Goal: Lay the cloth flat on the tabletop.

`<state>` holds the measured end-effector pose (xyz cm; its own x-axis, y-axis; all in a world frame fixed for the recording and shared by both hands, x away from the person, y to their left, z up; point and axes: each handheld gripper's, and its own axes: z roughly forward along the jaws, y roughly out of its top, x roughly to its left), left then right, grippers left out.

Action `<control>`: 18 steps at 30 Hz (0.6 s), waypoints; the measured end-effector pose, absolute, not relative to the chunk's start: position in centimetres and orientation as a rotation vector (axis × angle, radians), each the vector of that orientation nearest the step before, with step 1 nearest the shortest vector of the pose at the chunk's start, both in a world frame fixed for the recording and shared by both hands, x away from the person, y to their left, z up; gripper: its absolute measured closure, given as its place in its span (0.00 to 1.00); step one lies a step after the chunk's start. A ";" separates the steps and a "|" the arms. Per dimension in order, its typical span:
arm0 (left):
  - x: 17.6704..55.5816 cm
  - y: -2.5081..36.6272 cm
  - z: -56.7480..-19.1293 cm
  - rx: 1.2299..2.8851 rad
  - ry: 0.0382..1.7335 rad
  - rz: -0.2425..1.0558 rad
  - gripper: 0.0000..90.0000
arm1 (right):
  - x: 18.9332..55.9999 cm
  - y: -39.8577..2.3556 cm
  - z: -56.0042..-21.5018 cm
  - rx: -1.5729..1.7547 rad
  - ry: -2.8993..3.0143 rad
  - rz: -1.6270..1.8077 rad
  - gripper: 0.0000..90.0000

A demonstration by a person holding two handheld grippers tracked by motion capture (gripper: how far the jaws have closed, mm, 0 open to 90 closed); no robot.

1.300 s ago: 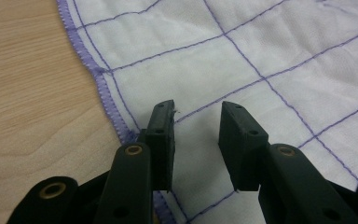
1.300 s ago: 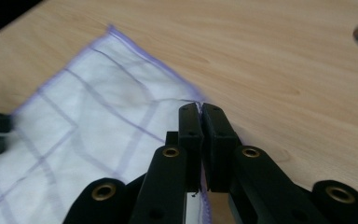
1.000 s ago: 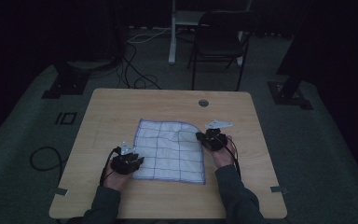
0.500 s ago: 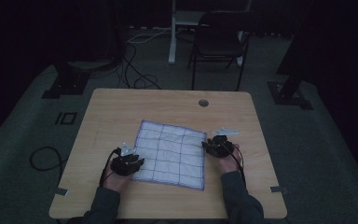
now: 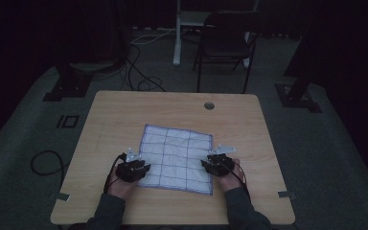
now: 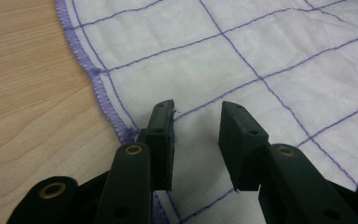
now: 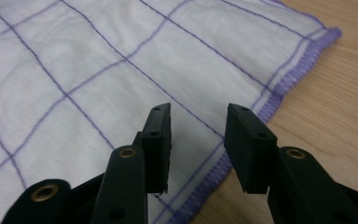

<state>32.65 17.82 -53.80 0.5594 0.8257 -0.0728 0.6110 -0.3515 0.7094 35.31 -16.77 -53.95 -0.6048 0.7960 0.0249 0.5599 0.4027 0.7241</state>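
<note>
A white cloth [image 5: 175, 155] with a purple grid and purple hem lies flat on the wooden table [image 5: 124, 120]. My left gripper [image 5: 139, 168] stands open at the cloth's near left edge; in the left gripper view its jaws [image 6: 196, 112] hover over the cloth [image 6: 242, 56] just inside the hem. My right gripper [image 5: 214, 165] sits at the near right edge. Its jaws have just been opening and stand apart [image 7: 198, 112] above the cloth [image 7: 98, 65] by the hem, with nothing pinched between them.
A round cable hole [image 5: 209, 105] sits near the table's far edge. Beyond the table stand a dark chair [image 5: 225, 43] and loose cables [image 5: 141, 79] on the floor. Bare wood surrounds the cloth on all sides.
My right gripper has slid down the cloth's right edge toward the near corner and its jaws have opened. The left gripper and the cloth have stayed put.
</note>
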 end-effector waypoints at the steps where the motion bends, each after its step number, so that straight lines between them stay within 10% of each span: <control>1: 32.6 17.8 -53.8 2.089 1.145 0.386 0.74 | 35.3 -16.9 -54.0 1.181 2.336 1.017 0.69; 18: 32.0 16.8 -53.8 2.100 1.111 0.376 0.75 | 35.6 -18.3 -54.3 1.210 2.277 1.007 0.75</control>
